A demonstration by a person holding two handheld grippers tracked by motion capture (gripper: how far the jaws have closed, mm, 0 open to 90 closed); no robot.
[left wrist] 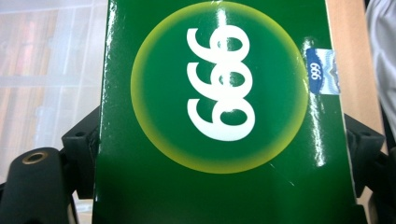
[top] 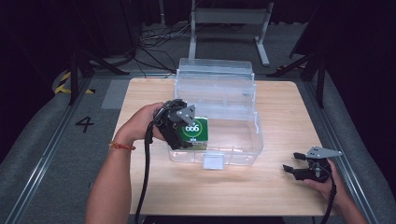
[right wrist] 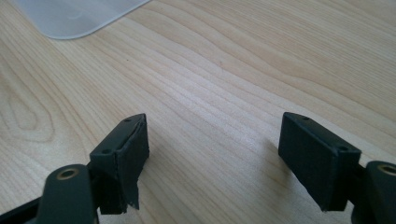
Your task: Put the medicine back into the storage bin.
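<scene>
Left tool (top: pixel 187 135) clamped shut, arm reaching forward; right tool (top: pixel 299 170) jaws wide apart, resting low.

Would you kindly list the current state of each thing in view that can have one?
Clear plastic storage box: lid open, upright behind it.
Green carton with 999 in a yellow circle: clamped by the left gripper, at the box's front-left corner.
Left gripper: shut on the carton.
Right gripper: open, nothing held, over the wooden table.

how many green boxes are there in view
1. The green box, marked 999, is held in the left tongs at the near-left corner of the clear plastic bin. The bin's clear walls show nothing else green, though glare could hide something.
</scene>
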